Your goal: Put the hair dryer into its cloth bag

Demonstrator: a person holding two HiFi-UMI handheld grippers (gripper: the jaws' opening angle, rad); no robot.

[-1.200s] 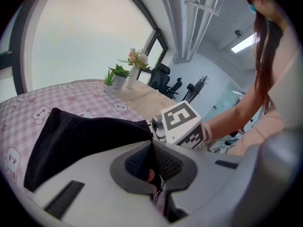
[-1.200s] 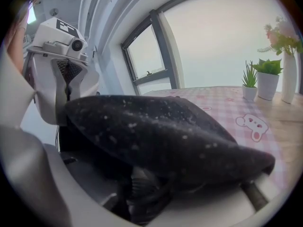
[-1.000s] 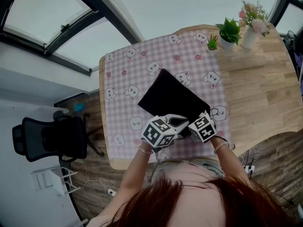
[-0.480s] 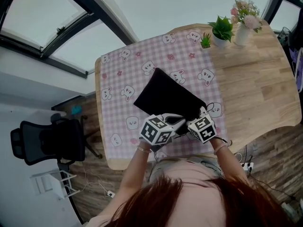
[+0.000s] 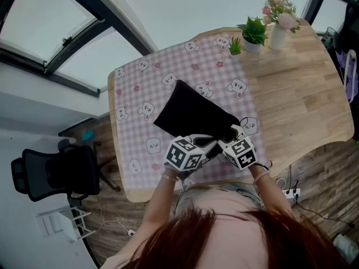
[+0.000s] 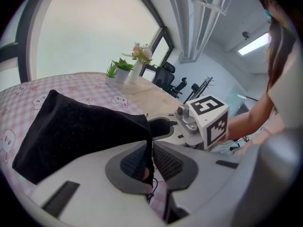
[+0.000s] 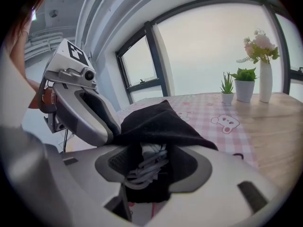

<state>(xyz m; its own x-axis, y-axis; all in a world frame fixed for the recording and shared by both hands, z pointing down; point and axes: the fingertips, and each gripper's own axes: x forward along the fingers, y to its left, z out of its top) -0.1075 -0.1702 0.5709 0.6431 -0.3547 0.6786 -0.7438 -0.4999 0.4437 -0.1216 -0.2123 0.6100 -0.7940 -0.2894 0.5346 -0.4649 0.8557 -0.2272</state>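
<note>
The left gripper's (image 6: pixel 151 149) jaws are closed on a thin fold of black fabric, the rim of the cloth bag (image 6: pixel 80 131), and a fine black drawstring (image 6: pixel 151 192) dangles from the fold just below the pads. The right gripper's (image 7: pixel 147 155) jaws stand partway apart and have just been closing. Between them sit the bag's mouth and a coil of pale grey cord (image 7: pixel 144 167). The coil lies against one pad and black fabric against the other.

The bag is plain matte black with a faint dotted weave, roughly rectangular and slack, with soft creases. From the two pairs of jaws it runs away across the pink checked tablecloth (image 5: pixel 140 94), which is printed with small white animals. Its far end lies flat near the tablecloth's middle, while its near end is gathered and lifted at the jaws, above the tablecloth's near edge.

The hair dryer's body cannot be made out in any view; only the grey coil shows at the bag's mouth, and the fabric covers the rest. From above, both marker cubes hide the jaws and the mouth.

Past the tablecloth's far right corner, a potted plant (image 5: pixel 253 33) and a white vase of flowers (image 5: pixel 277 35) stand on the bare wooden counter (image 5: pixel 303 94).
</note>
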